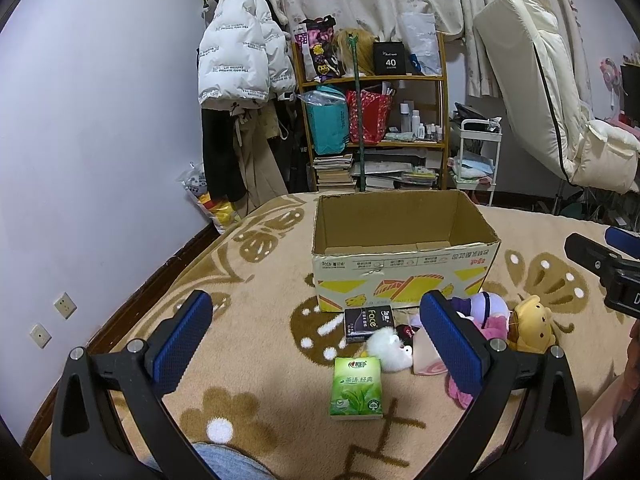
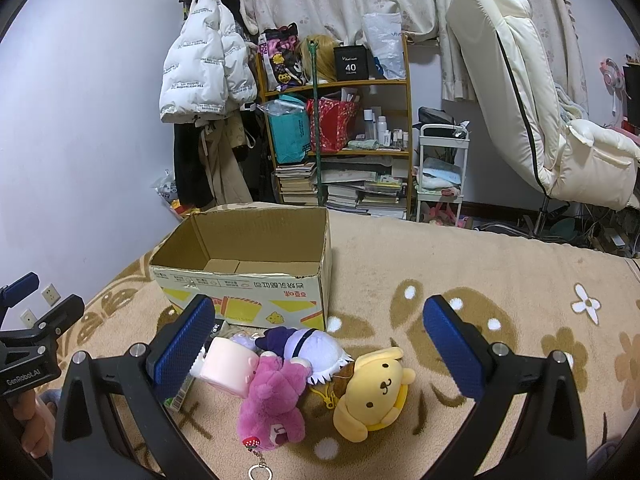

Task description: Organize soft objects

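Nothing is packed yet: both the left gripper and right gripper are held wide open, empty; the yellow plush is probably to be grasped next and carried to the far cardboard box.

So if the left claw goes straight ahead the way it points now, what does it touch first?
Probably the green tissue pack, lying low between the open fingers of the left claw. If it passes above that, the white plush and black pack come next, then the box. Height is unclear.
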Demonstrator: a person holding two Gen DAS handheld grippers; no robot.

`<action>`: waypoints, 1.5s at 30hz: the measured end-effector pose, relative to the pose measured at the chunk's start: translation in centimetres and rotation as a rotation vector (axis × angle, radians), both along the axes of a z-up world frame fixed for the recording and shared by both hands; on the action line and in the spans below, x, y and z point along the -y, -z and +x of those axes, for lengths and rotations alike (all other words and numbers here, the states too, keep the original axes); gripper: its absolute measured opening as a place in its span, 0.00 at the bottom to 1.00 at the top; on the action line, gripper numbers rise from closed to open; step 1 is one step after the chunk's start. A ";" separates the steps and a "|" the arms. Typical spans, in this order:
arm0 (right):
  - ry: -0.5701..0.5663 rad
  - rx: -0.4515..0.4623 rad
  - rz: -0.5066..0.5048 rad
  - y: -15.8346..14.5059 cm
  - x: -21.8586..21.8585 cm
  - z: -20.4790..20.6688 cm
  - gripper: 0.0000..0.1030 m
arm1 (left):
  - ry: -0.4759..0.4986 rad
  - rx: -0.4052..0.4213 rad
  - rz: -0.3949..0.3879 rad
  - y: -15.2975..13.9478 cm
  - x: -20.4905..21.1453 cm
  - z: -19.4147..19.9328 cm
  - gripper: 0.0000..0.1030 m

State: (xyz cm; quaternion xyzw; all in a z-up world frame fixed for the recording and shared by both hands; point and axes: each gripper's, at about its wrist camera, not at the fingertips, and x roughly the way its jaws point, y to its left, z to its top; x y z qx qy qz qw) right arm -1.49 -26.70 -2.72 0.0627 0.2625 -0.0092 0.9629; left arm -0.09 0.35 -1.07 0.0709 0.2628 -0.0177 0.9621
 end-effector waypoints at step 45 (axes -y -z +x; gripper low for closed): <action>0.001 -0.005 0.000 0.1 0.0 0.1 1.00 | 0.001 -0.008 0.007 0.0 0.0 0.3 0.99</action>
